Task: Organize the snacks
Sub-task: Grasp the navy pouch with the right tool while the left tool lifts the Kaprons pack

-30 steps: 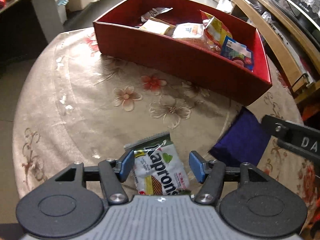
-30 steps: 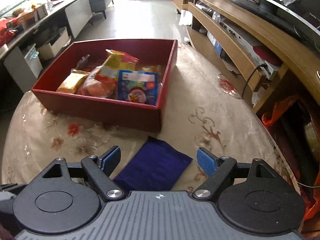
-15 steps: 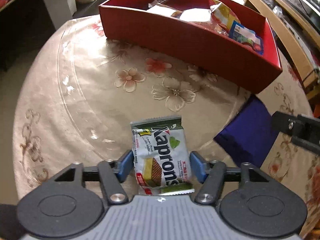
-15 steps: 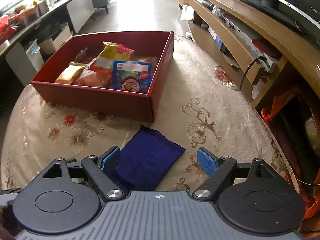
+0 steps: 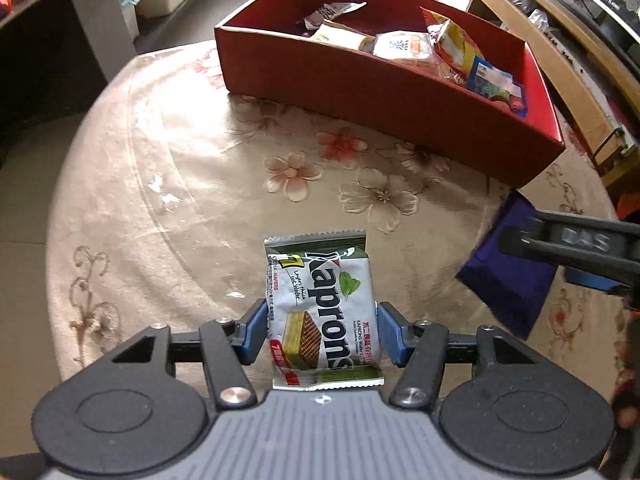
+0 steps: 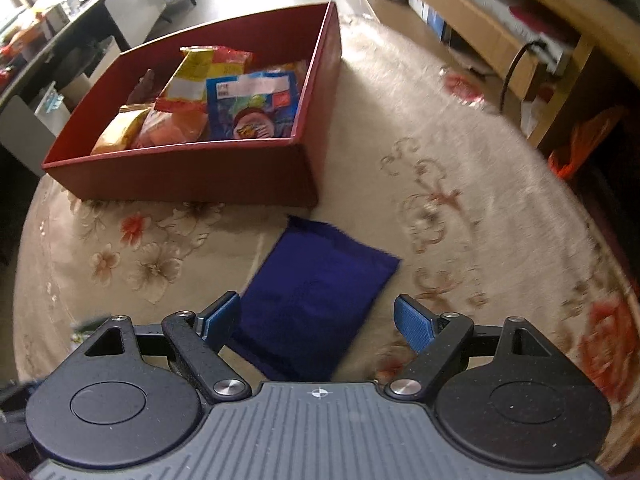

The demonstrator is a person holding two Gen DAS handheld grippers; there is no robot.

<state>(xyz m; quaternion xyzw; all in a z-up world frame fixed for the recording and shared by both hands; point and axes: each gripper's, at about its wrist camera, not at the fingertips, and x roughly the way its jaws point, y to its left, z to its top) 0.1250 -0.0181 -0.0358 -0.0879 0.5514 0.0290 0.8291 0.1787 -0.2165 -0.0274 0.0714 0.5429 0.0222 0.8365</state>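
Both jaws of the left gripper (image 5: 322, 334) pinch the Kaprons wafer packet (image 5: 320, 308) by its long edges; it looks lifted clear of the tablecloth, though that is hard to confirm. Spread wide, the right gripper (image 6: 318, 318) hangs over the dark blue packet (image 6: 316, 300), its left blue pad near the packet's edge and its right pad well apart from it, so nothing is gripped there yet. This blue packet lies flat on the floral tablecloth (image 6: 460, 200), just in front of the red box (image 6: 192, 170). Several snack bags already sit inside the box (image 5: 400, 92). Judging by that, the work is well along: these two packets seem to be the last outside the box, one held, one not yet grasped.
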